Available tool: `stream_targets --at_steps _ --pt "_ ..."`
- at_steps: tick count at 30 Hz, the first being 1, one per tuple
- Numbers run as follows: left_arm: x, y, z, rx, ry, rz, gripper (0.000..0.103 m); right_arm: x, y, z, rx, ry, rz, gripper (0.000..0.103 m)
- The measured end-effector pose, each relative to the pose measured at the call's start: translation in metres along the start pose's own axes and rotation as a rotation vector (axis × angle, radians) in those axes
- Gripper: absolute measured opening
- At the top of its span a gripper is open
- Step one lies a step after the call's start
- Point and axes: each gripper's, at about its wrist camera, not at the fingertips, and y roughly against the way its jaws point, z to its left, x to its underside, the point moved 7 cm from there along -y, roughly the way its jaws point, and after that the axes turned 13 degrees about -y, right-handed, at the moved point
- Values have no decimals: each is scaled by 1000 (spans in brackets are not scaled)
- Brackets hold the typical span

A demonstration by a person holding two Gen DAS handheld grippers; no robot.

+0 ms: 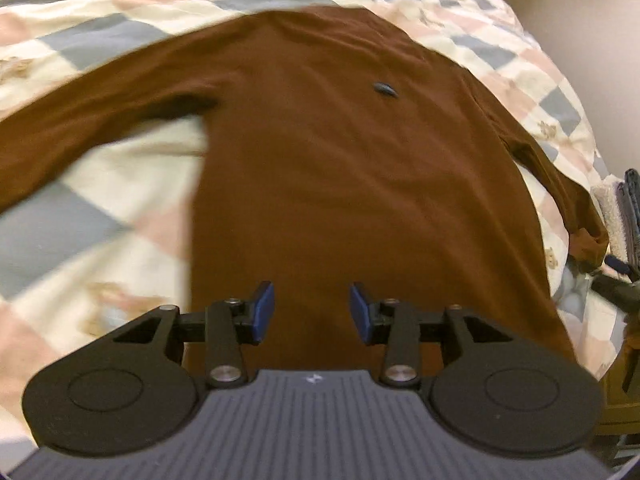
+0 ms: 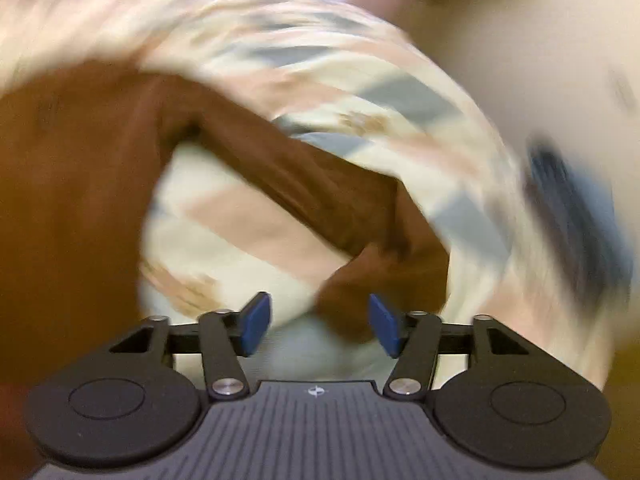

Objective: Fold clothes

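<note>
A brown long-sleeved shirt (image 1: 352, 168) lies spread flat on a patchwork quilt (image 1: 100, 200), hem toward me, with a small dark logo (image 1: 385, 89) on its chest. My left gripper (image 1: 312, 312) is open and empty, hovering over the hem near its middle. In the blurred right wrist view, the shirt's right sleeve (image 2: 320, 184) runs across the quilt (image 2: 224, 232) and its cuff end (image 2: 352, 296) lies bunched between the open fingers of my right gripper (image 2: 318, 324). The jaws stand apart, not closed on the cloth. The right gripper's tip also shows in the left wrist view (image 1: 616, 280).
The quilt-covered bed ends at the right, where a pale wall (image 1: 592, 40) stands. Folded blue and white cloth (image 1: 624, 208) sits by the bed's right edge. It also shows as a dark blue blur in the right wrist view (image 2: 568, 208).
</note>
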Motion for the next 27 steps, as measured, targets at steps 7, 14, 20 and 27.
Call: stream_targets --at_steps 7,14,20,27 --pt "-21 -41 -102 -12 -29 12 37 -8 -64 -59 -126 205 4 2" --pt "-54 -52 -148 -16 -46 14 37 -81 -34 -281 -473 -834 21 10" --pt "-67 -63 -162 -29 -41 41 38 -23 -57 -325 -114 -805 243 50" --pt "-63 -67 -166 -41 -40 71 39 9 -90 -296 -198 -973 266 62"
